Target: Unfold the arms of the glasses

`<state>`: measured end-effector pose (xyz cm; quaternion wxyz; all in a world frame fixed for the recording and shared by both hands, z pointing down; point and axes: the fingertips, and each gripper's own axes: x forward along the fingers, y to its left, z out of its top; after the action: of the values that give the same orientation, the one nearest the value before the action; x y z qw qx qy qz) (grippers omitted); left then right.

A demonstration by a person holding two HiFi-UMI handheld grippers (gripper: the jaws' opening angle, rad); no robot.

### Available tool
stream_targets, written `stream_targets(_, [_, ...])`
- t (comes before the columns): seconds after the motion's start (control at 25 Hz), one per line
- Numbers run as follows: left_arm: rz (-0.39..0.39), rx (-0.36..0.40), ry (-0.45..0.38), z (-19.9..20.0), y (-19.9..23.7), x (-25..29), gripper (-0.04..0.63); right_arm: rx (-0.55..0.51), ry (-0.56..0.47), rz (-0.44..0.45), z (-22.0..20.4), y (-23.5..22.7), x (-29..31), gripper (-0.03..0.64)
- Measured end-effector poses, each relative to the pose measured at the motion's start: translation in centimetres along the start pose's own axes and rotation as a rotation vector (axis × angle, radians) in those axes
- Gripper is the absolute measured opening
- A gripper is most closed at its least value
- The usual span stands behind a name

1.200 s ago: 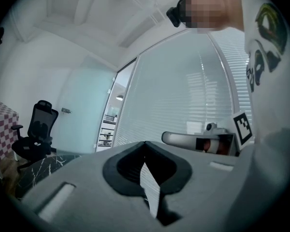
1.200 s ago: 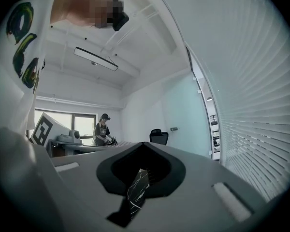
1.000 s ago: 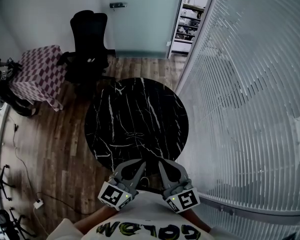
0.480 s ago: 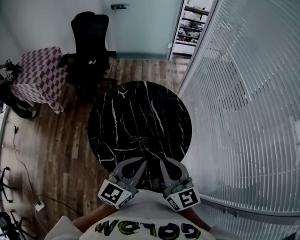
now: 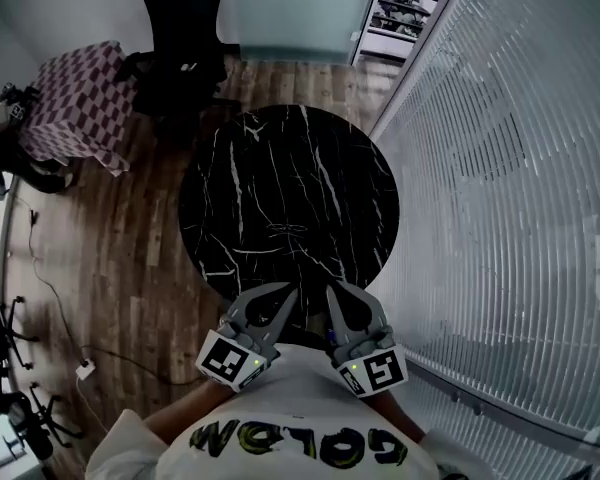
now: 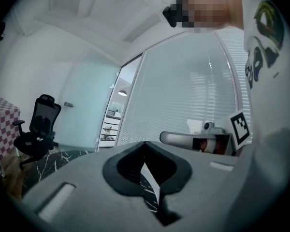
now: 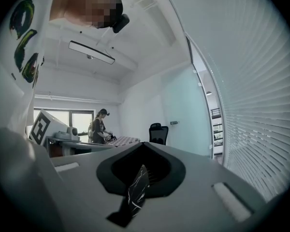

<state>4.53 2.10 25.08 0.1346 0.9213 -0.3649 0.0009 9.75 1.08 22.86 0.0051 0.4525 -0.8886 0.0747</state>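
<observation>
The glasses (image 5: 285,230) lie on the table (image 5: 330,158), a chair (image 5: 185,38) behind it, blinds (image 5: 500,168) at right.

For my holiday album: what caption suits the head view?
Left gripper and right gripper, both shut, near a round black marble table.

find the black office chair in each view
head view: black office chair at top left, beyond the round table.
left gripper view: chair at far left, mid-height.
right gripper view: chair small, near centre.
shared landmark: slatted blinds, right of the chair everywhere.
</observation>
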Motion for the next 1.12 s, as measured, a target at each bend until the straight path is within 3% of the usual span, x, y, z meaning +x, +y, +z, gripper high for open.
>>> stream_targets(0.36, [0.037,-0.030,0.067,-3.3,1.4,-0.3,0.003,0.000,0.087,0.013,-3.4,-0.4,0.5,0.000])
stream_targets(0.68, [0.043,0.034,0.082,-4.3,3.2,0.4,0.005,-0.121,0.159,0.110,-5.4,-0.6,2.4,0.000])
stream_targets(0.88, [0.034,0.064,0.113,-6.5,4.7,1.2,0.005,-0.166,0.187,0.153,-6.9,-0.8,4.3,0.002])
stream_targets(1.12, [0.047,0.098,0.165,-9.8,7.7,2.0,0.005,-0.299,0.240,0.209,-9.9,-1.5,6.7,0.002])
